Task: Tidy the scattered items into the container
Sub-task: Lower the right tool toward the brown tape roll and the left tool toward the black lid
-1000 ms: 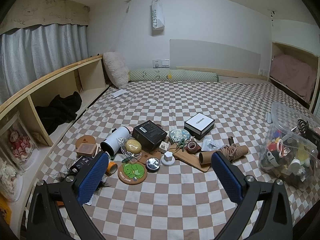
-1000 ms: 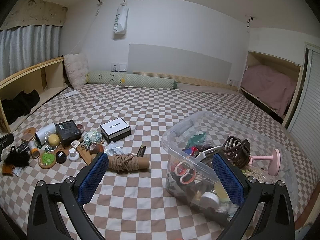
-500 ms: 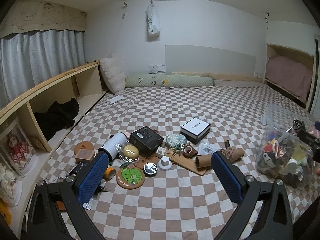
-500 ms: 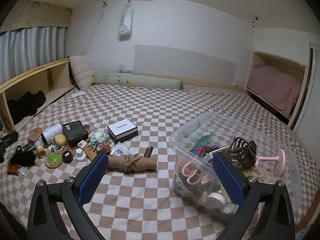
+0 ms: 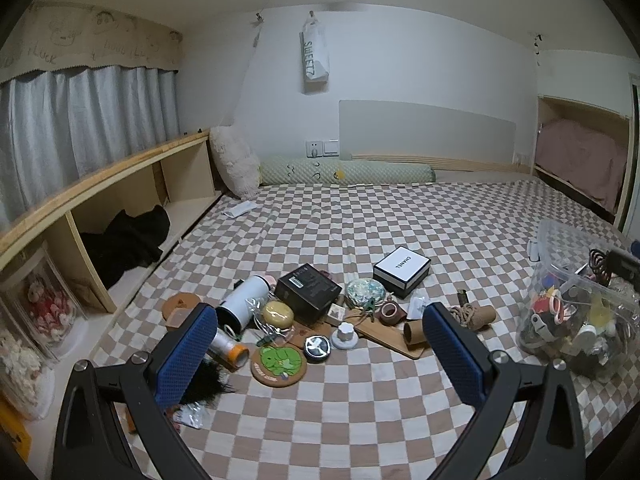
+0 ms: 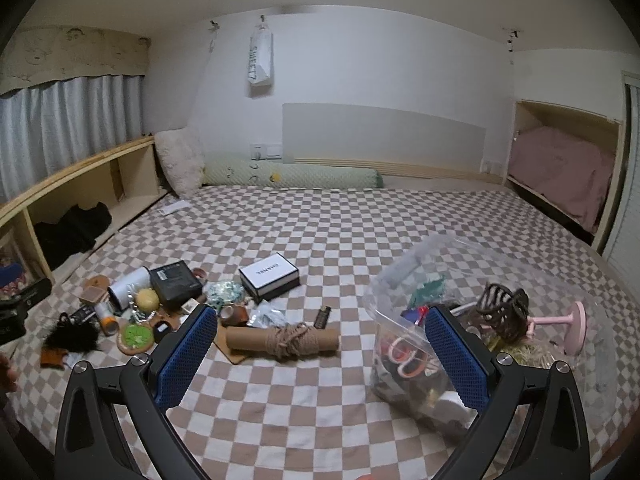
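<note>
Both cameras have lifted and drawn back since a second ago: the heap of scattered things sits smaller and lower in each view, and more wall and ceiling shows. The clear plastic container point(image 6: 404, 312) stands on the checkered bedspread point(image 6: 340, 236) just beyond the right-hand finger of the right gripper point(image 6: 320, 356), already heaped with small things; a brown hair claw point(image 6: 505, 309) and a pink stand point(image 6: 568, 320) rest on top. That gripper's blue pads are wide apart and empty. The left gripper point(image 5: 320, 352) is likewise spread and empty, with the container point(image 5: 576, 300) far off to its right.

Ahead of the left gripper lies the clutter: a green coaster point(image 5: 279, 361), a round black tin point(image 5: 317, 347), a white knob point(image 5: 345, 334), a black box point(image 5: 309, 293), a white tumbler point(image 5: 245, 304) on its side, and a white box point(image 5: 402, 265) further out. A cardboard tube wound with rope point(image 5: 452, 318) lies just past its right finger.

The right wrist view shows that tube point(image 6: 282, 339) whole, between its fingers, and a dark lighter-like piece point(image 6: 322, 317) beyond it; it also shows the container's top. Only the left wrist view shows the jars point(image 5: 36, 308) in the shelf at far left.
</note>
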